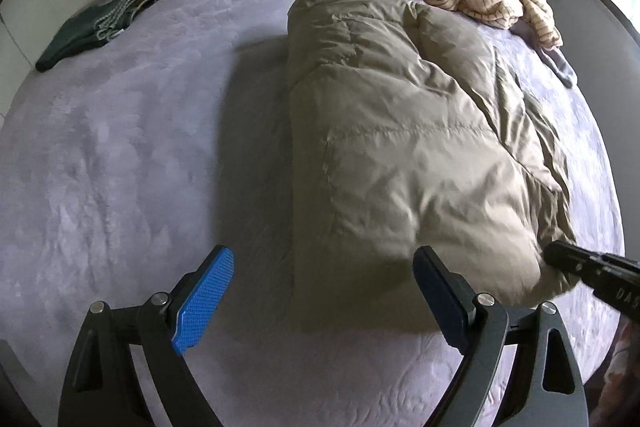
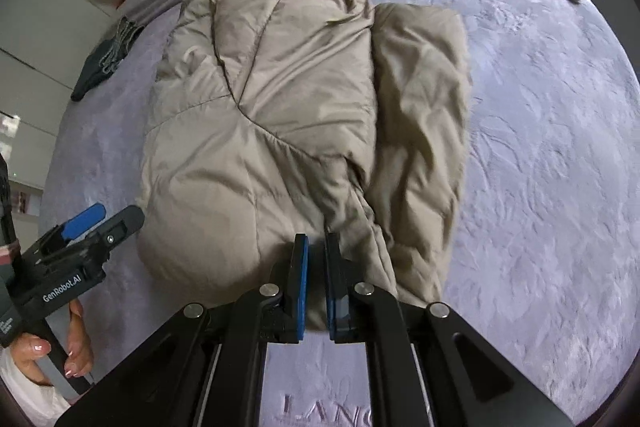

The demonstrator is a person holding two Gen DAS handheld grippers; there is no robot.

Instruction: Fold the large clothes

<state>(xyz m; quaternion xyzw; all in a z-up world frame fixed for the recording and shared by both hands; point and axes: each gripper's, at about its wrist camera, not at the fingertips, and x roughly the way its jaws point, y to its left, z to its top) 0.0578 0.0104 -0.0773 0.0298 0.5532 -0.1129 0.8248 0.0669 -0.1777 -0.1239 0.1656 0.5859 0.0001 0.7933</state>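
Khaki puffer jacket is lying mid-bed, folded lengthwise. Right gripper is pinching its near hem; left gripper is hovering wide open beside it. I'd grab both corners evenly.

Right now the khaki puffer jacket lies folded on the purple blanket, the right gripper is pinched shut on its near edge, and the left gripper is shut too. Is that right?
Not quite. The left gripper is open, not shut: the left wrist view shows its blue pads spread wide apart, holding nothing. The rest stands: the khaki puffer jacket lies folded on the purple blanket, and the right gripper is pinched shut on its near edge.
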